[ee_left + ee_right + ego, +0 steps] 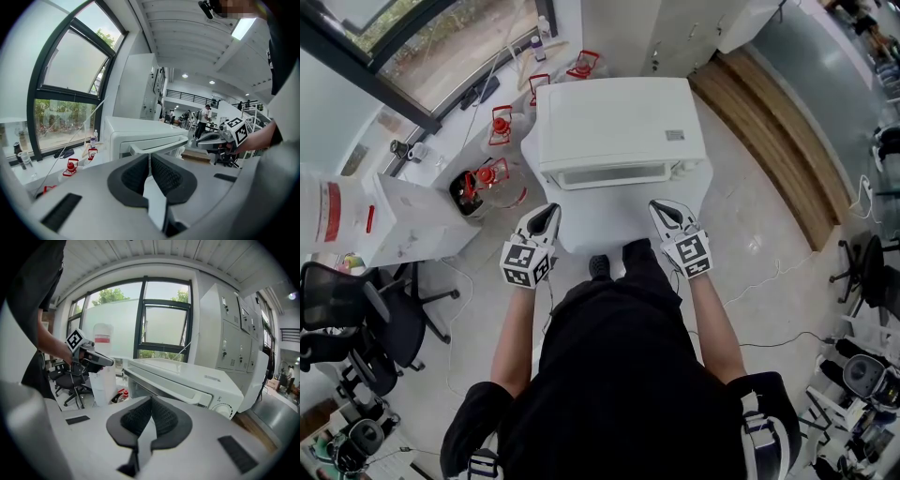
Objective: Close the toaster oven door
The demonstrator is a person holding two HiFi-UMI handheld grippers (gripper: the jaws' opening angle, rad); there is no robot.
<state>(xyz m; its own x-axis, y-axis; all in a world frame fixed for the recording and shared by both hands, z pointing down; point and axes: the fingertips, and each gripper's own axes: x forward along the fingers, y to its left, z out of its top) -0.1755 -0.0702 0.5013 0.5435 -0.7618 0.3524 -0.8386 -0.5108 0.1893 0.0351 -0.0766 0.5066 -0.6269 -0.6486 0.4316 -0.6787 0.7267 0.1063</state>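
Observation:
A white toaster oven (619, 122) sits on a white table (600, 230) straight ahead of me. Its door (614, 174) stands upright against the front, with the bar handle (157, 144) along its top edge. My left gripper (546, 217) hovers over the table just before the oven's left front corner, jaws shut and empty. To the right, my right gripper (664, 214) is level with it near the right front corner, also shut on nothing. In the right gripper view the oven (187, 376), its knob (224, 409) and the left gripper (96, 359) show beyond the closed right gripper (151, 401).
Red-capped jugs (492, 178) and a white box (412, 220) crowd the floor to the left. A black office chair (356, 319) stands at the lower left. A wooden strip (778, 141) runs along the right, and tall grey lockers (234, 333) rise behind the oven.

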